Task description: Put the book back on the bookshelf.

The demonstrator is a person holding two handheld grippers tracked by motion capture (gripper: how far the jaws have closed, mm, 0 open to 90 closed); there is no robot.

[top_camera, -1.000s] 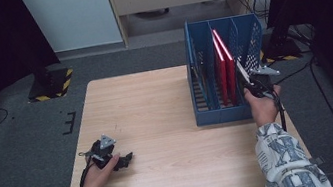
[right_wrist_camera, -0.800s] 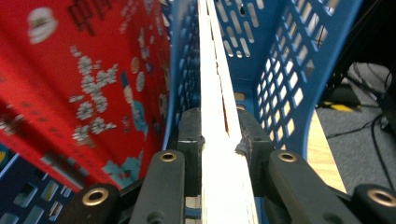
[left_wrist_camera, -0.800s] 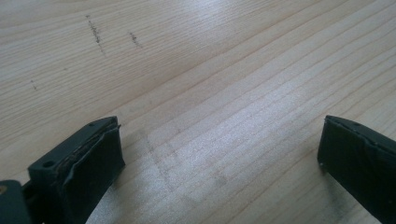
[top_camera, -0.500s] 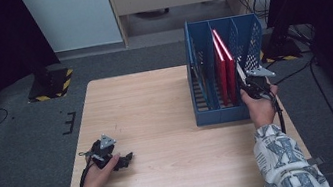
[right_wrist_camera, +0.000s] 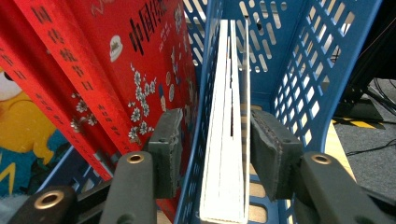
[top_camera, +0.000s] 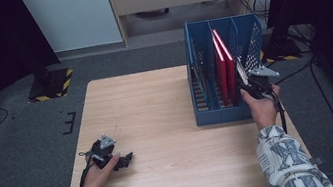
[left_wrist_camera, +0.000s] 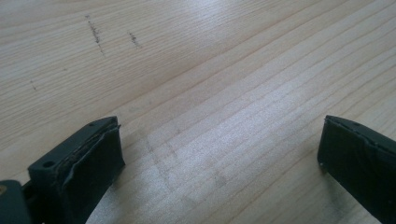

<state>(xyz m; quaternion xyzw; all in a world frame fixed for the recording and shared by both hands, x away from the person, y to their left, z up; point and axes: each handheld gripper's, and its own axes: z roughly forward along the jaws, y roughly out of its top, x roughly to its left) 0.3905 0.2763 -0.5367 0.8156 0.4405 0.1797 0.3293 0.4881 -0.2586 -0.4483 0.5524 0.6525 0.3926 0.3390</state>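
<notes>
Thin white book [right_wrist_camera: 227, 130] stands upright, edge-on, in the rightmost compartment of the blue perforated plastic file rack [right_wrist_camera: 322, 60], hard against the divider wall. Rack sits at the right rear of the light wooden table [top_camera: 156, 105].

Right gripper [right_wrist_camera: 217, 144] straddles the white book at the rack's open front: right jaw inside the compartment, just beside the book's edge; left jaw on the other side of the blue divider, in front of the red books. Jaws are parted with book and divider between them; can't tell if the pads are pressing yet.

Red hardcover books [right_wrist_camera: 107, 70] with floral print and gold lettering lean in the neighbouring compartment. In the high view they show as red slabs [top_camera: 223, 66] mid-rack.

Left gripper [top_camera: 114, 157] rests low over the table's near-left corner, well apart from the rack. Its jaws [left_wrist_camera: 219, 154] are spread wide, bare wood between them, nothing held.
</notes>
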